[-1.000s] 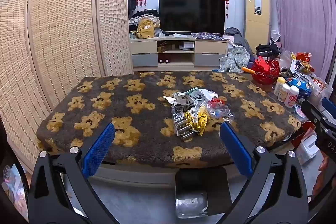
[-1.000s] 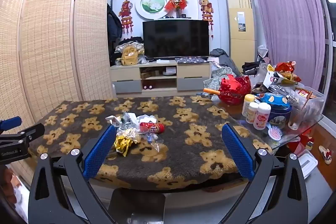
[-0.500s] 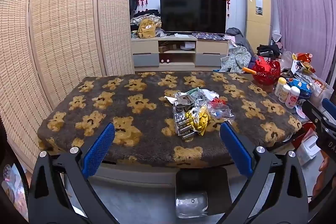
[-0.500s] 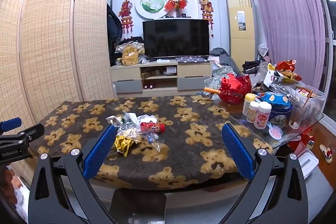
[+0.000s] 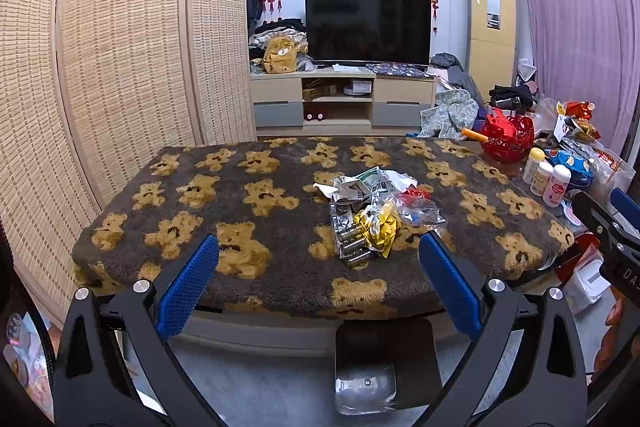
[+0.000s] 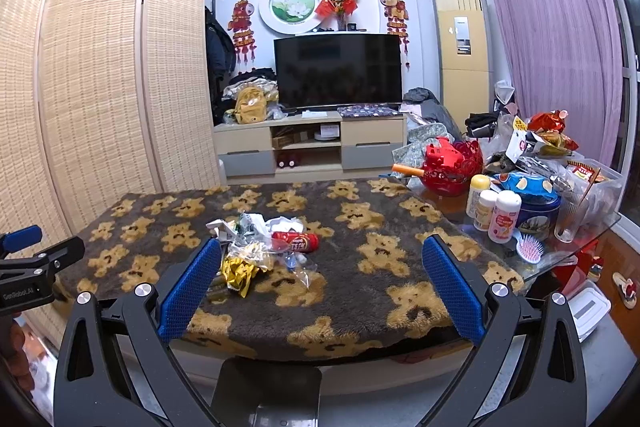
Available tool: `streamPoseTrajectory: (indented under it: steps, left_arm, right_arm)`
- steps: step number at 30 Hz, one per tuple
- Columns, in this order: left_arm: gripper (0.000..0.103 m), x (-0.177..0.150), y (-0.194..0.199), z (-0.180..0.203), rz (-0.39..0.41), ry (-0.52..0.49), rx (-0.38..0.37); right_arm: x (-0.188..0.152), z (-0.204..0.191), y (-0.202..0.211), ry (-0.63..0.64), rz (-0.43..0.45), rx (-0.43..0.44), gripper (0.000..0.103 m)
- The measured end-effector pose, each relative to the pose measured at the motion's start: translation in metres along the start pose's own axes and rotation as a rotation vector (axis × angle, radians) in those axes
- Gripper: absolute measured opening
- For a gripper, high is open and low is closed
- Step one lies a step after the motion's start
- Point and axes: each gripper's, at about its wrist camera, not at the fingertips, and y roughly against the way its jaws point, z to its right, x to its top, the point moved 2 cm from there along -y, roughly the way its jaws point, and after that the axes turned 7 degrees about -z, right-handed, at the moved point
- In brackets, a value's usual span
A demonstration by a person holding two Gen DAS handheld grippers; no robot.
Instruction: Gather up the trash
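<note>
Before trash pile [image 5: 374, 215], both grippers' fingers remain spread, empty; scene unchanged.

table [image 6: 452, 211] | bear-print blanket [image 5: 224, 211] covers it | trash pile [image 5: 376, 215] on blanket

On the table's brown fleece bear-print cover [image 5: 256, 227], we see the heap of crumpled wrappers and foil trash [image 5: 372, 211] right of centre, nearer the front edge than the back. In the right wrist view the red drink can [image 6: 295, 241] lies at the heap's right side. Three white plastic bottles [image 6: 494, 211] stand by the right edge, before the red openwork basket [image 6: 452, 167] at the far right corner.
</note>
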Motion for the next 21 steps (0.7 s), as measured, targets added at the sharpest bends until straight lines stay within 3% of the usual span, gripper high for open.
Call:
streamPoseTrajectory:
  steps: [21]
  left_arm:
    - [0.095, 0.0019, -0.0021, -0.0010, -0.013, -0.001, 0.009]
  right_arm:
    - [-0.0021, -0.0024, -0.0024, -0.009, -0.013, 0.015, 0.101]
